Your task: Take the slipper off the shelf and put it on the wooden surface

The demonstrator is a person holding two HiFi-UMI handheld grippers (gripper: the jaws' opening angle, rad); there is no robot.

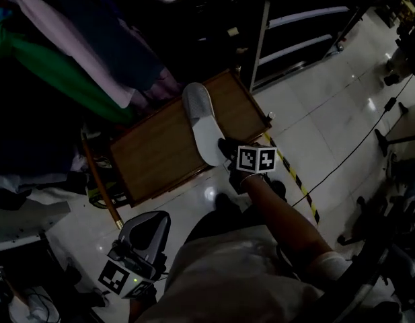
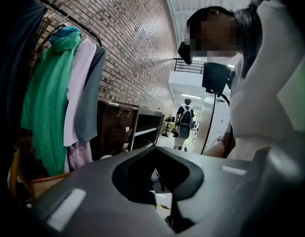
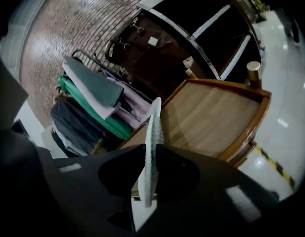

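Slipper (image 1: 202,123) lies across wooden surface (image 1: 153,155), near end pinched in right gripper (image 1: 227,152); left gripper (image 1: 152,223) pressed together, well apart.

Pale slipper (image 1: 202,123), brown wooden surface (image 1: 160,150)
Slipper white-grey, sole finely ridged; wooden surface warm brown, grained; floor tape (image 1: 296,177) striped yellow and black; 3 garments (image 2: 80,93) green, pink, grey.

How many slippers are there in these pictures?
1. The slipper is clamped in the right gripper, over the wooden surface. Others may be hidden in the dark.
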